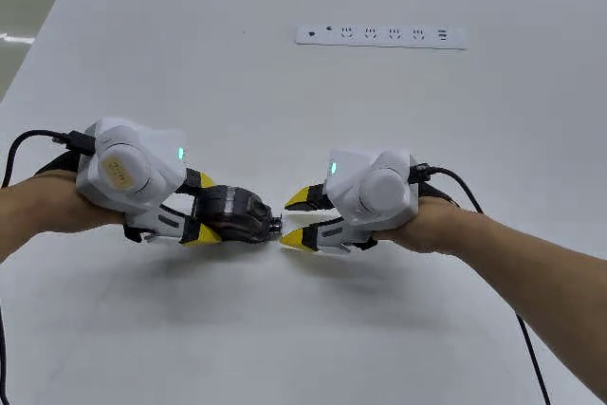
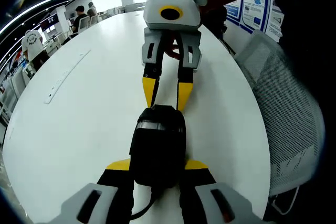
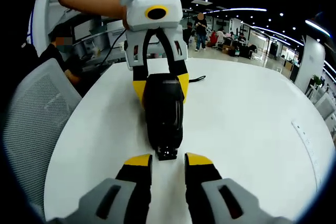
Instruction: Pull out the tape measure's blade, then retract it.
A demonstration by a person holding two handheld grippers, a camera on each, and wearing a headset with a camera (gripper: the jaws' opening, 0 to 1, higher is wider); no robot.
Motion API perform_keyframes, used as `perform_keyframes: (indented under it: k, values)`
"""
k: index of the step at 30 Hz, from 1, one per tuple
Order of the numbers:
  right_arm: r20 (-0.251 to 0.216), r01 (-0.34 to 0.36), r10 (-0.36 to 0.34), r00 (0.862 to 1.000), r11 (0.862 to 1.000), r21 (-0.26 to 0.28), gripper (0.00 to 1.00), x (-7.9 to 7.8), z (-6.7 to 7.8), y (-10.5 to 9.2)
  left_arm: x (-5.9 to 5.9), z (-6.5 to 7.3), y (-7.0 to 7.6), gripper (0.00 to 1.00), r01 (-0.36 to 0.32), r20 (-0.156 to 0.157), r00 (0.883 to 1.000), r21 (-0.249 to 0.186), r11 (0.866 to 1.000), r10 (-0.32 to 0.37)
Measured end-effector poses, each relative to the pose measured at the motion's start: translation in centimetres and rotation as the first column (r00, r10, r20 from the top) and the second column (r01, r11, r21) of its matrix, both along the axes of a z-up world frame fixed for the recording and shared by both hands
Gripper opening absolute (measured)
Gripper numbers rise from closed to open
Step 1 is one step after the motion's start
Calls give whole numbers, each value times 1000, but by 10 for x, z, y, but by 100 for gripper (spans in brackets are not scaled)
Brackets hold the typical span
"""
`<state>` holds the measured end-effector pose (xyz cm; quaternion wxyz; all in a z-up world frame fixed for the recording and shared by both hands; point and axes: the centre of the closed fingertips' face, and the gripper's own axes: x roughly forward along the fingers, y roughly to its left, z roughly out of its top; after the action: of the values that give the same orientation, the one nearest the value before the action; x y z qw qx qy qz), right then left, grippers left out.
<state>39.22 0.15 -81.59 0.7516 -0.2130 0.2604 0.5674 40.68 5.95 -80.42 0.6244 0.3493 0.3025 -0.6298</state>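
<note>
- Tape measure [image 1: 232,213], a black case, is sitting clamped across its sides between the yellow-tipped jaws of my left gripper [image 1: 206,208]. Its mouth is pointing straight ahead of that gripper, toward my other one.
- My right gripper [image 1: 296,218] is standing open. Its two yellow tips are parted on either side of the small hook tab [image 3: 167,153], which is lying at the case's mouth. In the right gripper view a gap is showing on each side of the tab, so I am pinching nothing there.
- I am holding both grippers nose to nose, low over a white table [image 1: 285,82], with the case lying directly between them.
- I cannot tell whether the case is touching the tabletop.
- Around the table an open office is showing, with ceiling lights [image 3: 236,10] running in strips overhead and people [image 3: 201,27] standing far beyond my left gripper.
- A white power strip [image 1: 381,36] is lying flat on the table, well beyond both grippers.
- A grey mesh chair [image 3: 37,124] is standing at the table's edge, off to the side of my left gripper as the right gripper view shows it.
- A black cable [image 1: 33,133] is trailing from the back of my left gripper, and a second cable [image 1: 448,174] is trailing from the back of my right gripper.
- My forearms are reaching in behind each gripper.
</note>
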Motion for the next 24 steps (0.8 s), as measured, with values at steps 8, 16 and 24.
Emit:
perform_keyframes:
  k: [8,16,24]
  values:
    - [-21,-31,31,999,999,-28,17,0,-14,12,0,1,-1,30,-5,-1,1000,-9,1000,5]
    - [-12,-36,36,999,999,-22,14,1,-13,11,0,1,-2,30,-13,0,1000,-20,1000,13]
    - [13,-45,45,999,998,-41,13,2,-13,10,-1,1,-1,30,-19,-3,1000,-24,1000,19]
